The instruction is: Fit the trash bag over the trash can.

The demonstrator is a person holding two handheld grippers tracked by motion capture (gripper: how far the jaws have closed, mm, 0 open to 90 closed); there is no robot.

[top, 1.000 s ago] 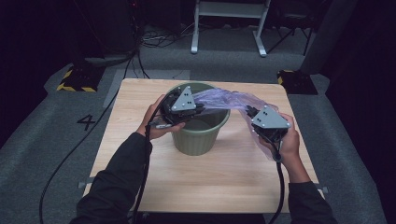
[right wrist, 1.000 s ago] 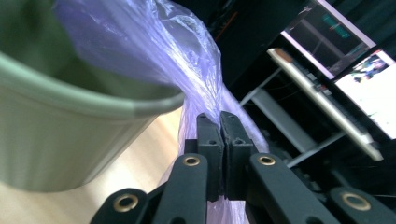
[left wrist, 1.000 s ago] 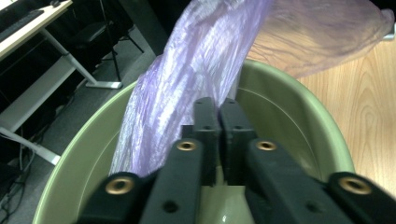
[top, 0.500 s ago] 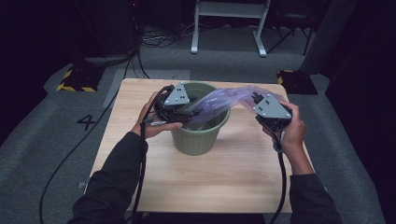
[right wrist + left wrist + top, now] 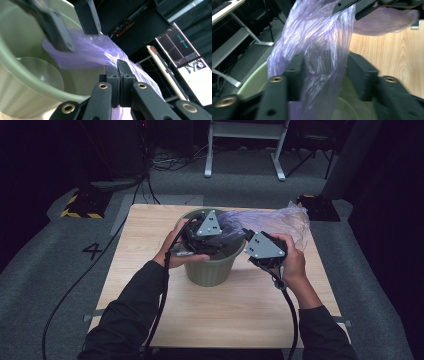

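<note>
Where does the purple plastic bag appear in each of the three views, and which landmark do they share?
High view: purple plastic bag right of centre, stretching from the bin to the table's far right.
Left gripper view: centre, hanging between the jaws.
Right gripper view: centre, running up-left from the shut jaws.
Shared landmark: green bin.

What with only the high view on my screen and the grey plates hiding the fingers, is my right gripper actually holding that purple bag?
Observer: Yes. In the right gripper view, the right gripper has its fingers shut together on the purple bag.
Operator: And the left one?
Observer: The left gripper has its fingers apart with the bag hanging between them. They have just been closing, but a gap shows beside one finger.
Operator: Does the bag reach into the bin?
Observer: It hangs down past the rim of the green bin. Its lower end runs off the bottom of the left gripper view.
</note>
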